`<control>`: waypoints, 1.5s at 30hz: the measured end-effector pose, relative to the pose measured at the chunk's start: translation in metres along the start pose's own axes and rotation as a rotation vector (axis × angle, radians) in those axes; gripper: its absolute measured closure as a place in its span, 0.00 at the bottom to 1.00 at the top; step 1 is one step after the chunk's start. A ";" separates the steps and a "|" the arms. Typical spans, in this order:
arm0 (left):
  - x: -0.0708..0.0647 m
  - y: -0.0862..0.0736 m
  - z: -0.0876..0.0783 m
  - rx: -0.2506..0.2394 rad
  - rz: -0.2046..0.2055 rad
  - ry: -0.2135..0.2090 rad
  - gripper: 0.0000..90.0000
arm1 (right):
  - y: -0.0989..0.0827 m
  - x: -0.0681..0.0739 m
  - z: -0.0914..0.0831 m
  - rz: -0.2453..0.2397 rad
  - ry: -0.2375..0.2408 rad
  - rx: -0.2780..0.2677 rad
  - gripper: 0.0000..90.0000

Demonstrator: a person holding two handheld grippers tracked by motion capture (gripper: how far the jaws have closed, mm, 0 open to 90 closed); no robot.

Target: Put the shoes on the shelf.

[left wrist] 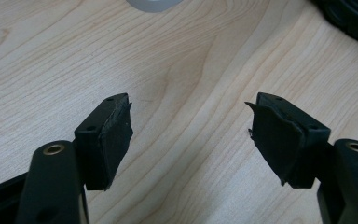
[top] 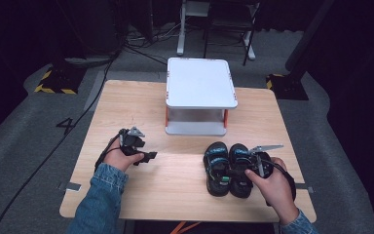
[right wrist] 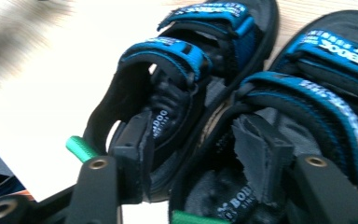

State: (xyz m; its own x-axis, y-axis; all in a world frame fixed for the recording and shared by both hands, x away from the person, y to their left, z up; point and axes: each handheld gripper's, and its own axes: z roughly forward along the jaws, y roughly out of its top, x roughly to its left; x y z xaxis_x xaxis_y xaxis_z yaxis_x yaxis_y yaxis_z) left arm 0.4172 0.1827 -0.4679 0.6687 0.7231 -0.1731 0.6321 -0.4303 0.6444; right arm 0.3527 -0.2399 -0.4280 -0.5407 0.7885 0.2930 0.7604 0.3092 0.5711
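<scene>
Sandals: two black sandals with blue straps stand side by side on the desk [top: 175, 190], near its right front edge, the left sandal [top: 216, 168] touching the right sandal [top: 240, 170]. The right gripper [right wrist: 193, 154] sits over their heel ends; its fingers [right wrist: 135, 149] straddle the adjoining inner sides, one finger inside each sandal, whether the pads press cannot be told. The left gripper [left wrist: 191, 135] hovers over bare desk well apart from the sandals, fingers apart and empty. A white two-tier stand [top: 200, 83] sits behind, toward the far edge.
</scene>
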 end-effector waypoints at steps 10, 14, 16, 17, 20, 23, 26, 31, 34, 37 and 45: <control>0.000 0.000 0.001 0.009 0.003 0.003 0.33 | 0.001 -0.001 0.002 0.028 0.016 -0.009 0.53; 0.000 0.000 0.002 0.012 0.000 0.003 0.33 | -0.001 -0.005 0.006 0.103 0.080 -0.035 0.53; -0.001 0.000 0.002 0.018 0.002 0.000 0.33 | -0.001 -0.002 0.009 0.087 0.067 -0.039 0.50; -0.001 -0.001 0.003 0.016 0.003 0.002 0.33 | -0.002 0.002 0.011 0.074 0.055 -0.040 0.48; -0.001 0.000 0.003 0.018 0.005 0.000 0.32 | -0.005 0.016 0.020 0.001 -0.025 -0.023 0.44; -0.001 -0.001 0.003 0.015 0.001 0.001 0.32 | -0.007 0.023 0.022 -0.043 -0.097 0.006 0.43; 0.000 -0.001 0.002 0.017 0.002 0.000 0.32 | -0.008 0.020 0.023 -0.064 -0.137 0.055 0.43; 0.000 -0.001 0.003 0.015 0.001 0.000 0.32 | -0.010 0.017 0.024 -0.131 -0.180 0.075 0.66; 0.000 -0.001 0.003 0.017 0.002 0.002 0.32 | -0.009 0.016 0.022 -0.138 -0.174 0.079 0.78; 0.001 -0.001 0.003 0.020 0.003 0.000 0.32 | -0.007 0.014 0.017 -0.110 -0.172 0.079 0.89; 0.002 -0.005 -0.005 -0.007 -0.013 0.018 0.33 | -0.003 0.017 0.018 -0.115 -0.130 0.025 0.92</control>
State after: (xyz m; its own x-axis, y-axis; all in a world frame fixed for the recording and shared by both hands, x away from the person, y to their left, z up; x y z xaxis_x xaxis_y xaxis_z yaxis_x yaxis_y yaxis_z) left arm 0.4137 0.1890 -0.4678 0.6529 0.7385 -0.1682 0.6383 -0.4169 0.6471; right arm 0.3479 -0.2177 -0.4385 -0.5748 0.8087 0.1248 0.7061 0.4131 0.5751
